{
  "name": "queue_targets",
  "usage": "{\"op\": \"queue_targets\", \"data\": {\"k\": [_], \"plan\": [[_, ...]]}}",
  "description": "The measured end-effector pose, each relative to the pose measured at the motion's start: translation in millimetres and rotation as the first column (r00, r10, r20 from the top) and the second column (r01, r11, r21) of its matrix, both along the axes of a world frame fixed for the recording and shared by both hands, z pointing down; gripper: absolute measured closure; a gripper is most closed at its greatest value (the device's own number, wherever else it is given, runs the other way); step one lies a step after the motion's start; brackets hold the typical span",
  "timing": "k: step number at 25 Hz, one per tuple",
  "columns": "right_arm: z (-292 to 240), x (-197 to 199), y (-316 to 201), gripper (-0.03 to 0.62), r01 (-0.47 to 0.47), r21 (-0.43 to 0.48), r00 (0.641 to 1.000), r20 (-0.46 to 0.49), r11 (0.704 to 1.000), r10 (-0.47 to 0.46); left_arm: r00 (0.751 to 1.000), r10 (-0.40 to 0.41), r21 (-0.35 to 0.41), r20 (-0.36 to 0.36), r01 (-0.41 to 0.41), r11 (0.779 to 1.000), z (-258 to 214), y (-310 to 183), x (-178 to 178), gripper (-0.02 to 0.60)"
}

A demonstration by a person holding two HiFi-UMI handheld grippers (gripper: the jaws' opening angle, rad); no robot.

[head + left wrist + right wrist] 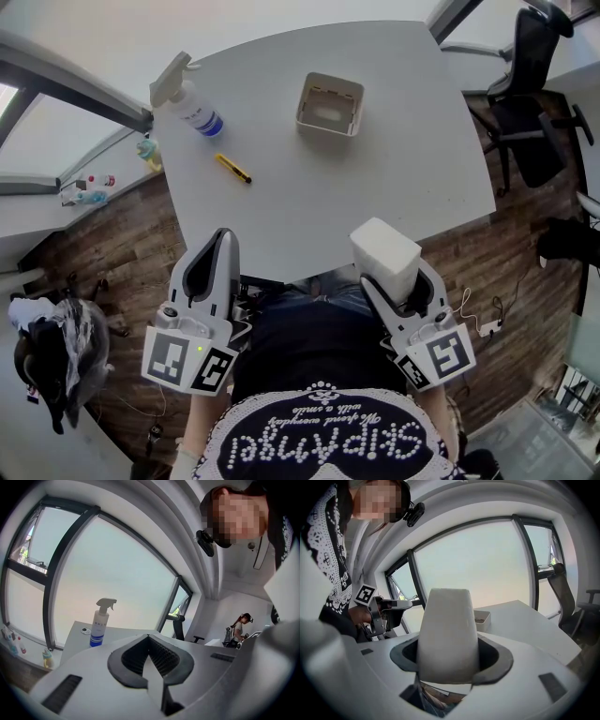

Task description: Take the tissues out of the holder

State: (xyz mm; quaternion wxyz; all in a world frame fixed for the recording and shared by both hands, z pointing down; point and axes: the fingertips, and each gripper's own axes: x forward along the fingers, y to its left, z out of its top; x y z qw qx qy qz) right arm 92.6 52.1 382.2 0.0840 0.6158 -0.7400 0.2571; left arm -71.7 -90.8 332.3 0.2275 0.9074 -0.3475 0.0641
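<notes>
Grey table [412, 141] carries holder [330, 103] well ahead of right gripper's fingers [377, 298], spray bottle [192, 105] and yellow pen [233, 168] ahead of left gripper's fingers [231, 267].

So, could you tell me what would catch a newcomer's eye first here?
The white tissue block stands out, clamped in the right hand-held gripper by the table's near edge. Further off, the white holder looks empty on the grey table, with a spray bottle to its left.
</notes>
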Motion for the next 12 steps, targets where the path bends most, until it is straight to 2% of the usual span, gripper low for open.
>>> {"op": "queue_targets", "data": {"k": [12], "plan": [[5.4, -7.1, -1.7, 0.315, 0.024, -0.009, 1.000, 0.005, 1.000, -0.024, 1.000, -0.024, 0.000, -0.002, 0.024, 1.000, 2.1, -0.1, -7.0, 0.580]]}}
